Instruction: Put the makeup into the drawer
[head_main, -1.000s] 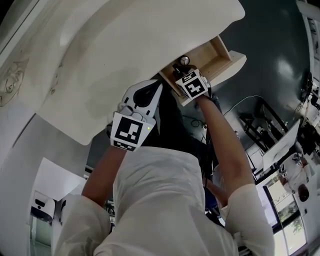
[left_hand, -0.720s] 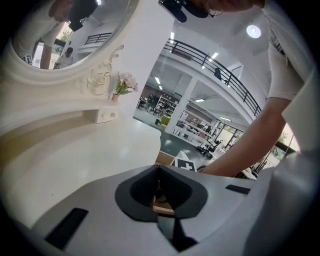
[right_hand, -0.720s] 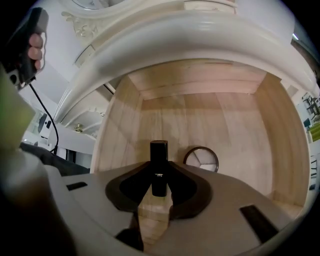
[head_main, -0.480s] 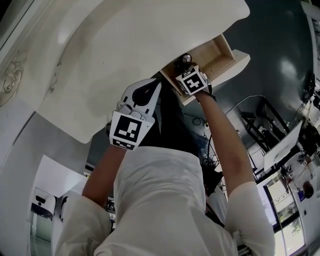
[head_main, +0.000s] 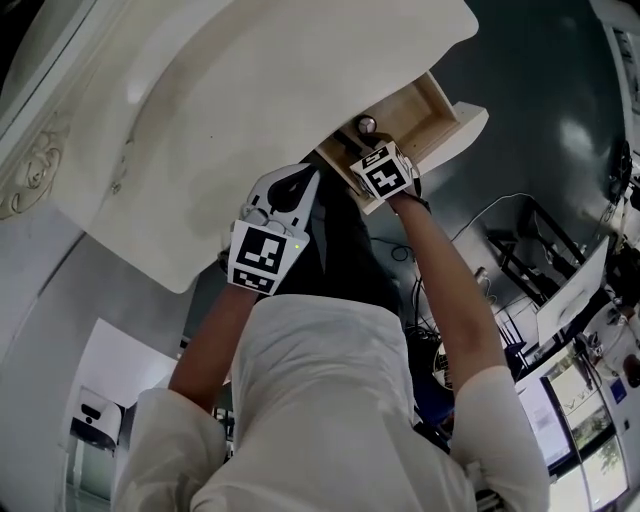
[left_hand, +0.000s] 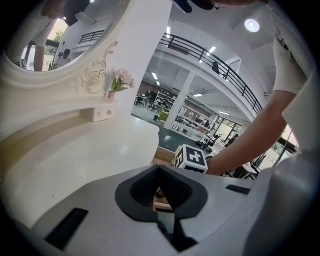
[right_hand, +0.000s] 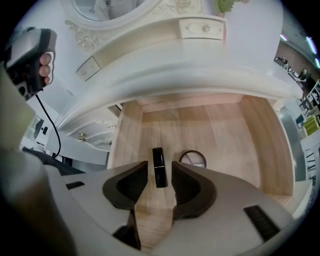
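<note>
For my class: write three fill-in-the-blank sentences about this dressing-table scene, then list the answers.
The black lipstick lies in the open drawer, between the ____ fingers of the right gripper.
In the right gripper view, the round compact lies to the lipstick's ____.
The fingers of the left gripper are ____, holding nothing.
Answers: open; right; shut.

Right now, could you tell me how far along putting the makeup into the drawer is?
Done: a black lipstick tube and a round compact lie on the floor of the open drawer. In hand: nothing; the right gripper hangs open astride the tube, the left gripper is shut and empty over the vanity top. Left: no other makeup shows; likely only closing the drawer.
</note>
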